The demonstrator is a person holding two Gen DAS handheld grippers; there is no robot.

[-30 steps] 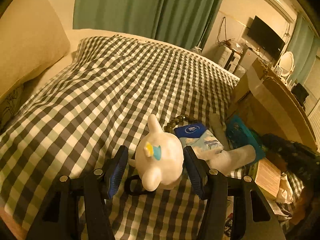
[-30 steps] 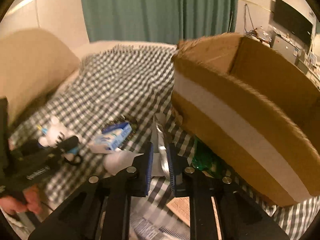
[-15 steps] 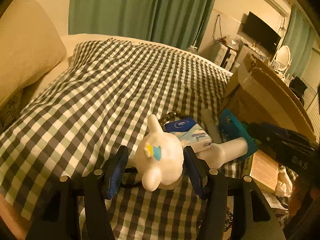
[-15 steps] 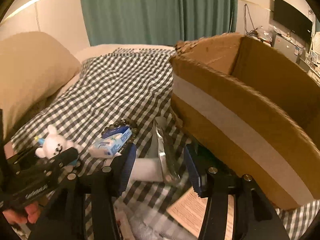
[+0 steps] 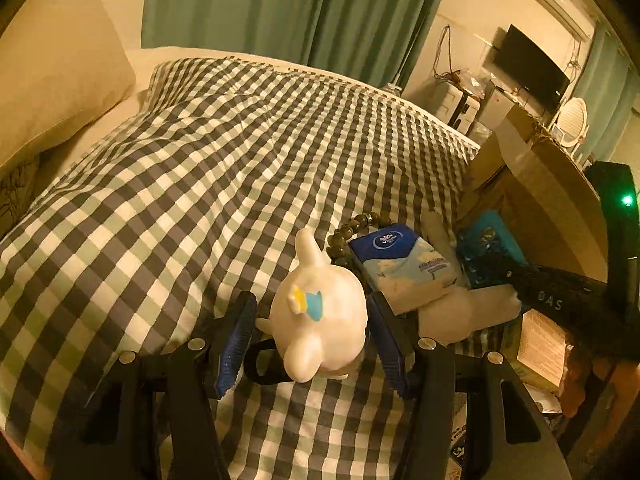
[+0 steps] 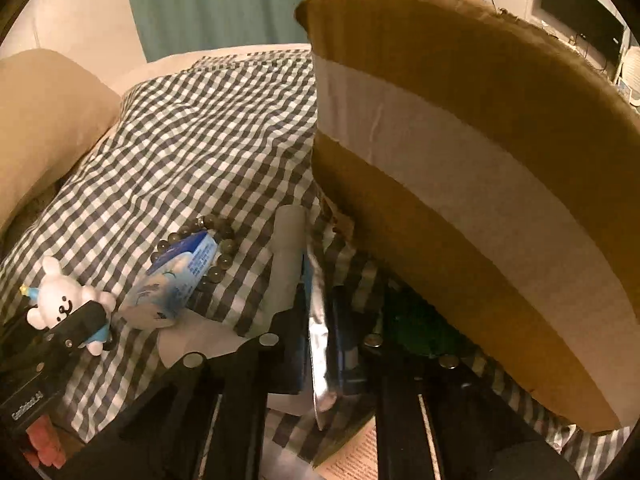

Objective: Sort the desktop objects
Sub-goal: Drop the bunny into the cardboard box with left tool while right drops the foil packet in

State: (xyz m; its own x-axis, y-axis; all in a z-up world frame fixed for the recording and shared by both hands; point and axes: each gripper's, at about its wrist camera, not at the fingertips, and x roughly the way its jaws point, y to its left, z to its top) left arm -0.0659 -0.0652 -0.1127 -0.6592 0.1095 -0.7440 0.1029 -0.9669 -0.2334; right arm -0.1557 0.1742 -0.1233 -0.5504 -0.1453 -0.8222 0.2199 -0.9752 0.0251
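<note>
A white bear figurine (image 5: 320, 320) with a yellow and blue bow sits between the blue pads of my left gripper (image 5: 310, 316), which is shut on it just above the checked bedcover (image 5: 200, 184). In the right wrist view the bear (image 6: 56, 300) shows at the far left with a left finger across it. My right gripper (image 6: 320, 320) is closing tight on a thin silver-backed foil pack (image 6: 320, 352) standing on edge beside the cardboard box (image 6: 460, 160). In the left wrist view the pack (image 5: 492, 240) shows teal, under the right gripper (image 5: 504, 276).
A blue tissue pack (image 5: 404, 272) lies on a bead bracelet (image 5: 352, 232), with a white tube (image 5: 460, 316) beside them. A printed booklet (image 5: 540, 348) lies by the box (image 5: 552, 200). A pillow (image 5: 52, 80) is at the left, curtains behind.
The right gripper opened, sank towards the bed beside the box, and shut again on the foil pack. The left gripper kept still with the bear in it.
</note>
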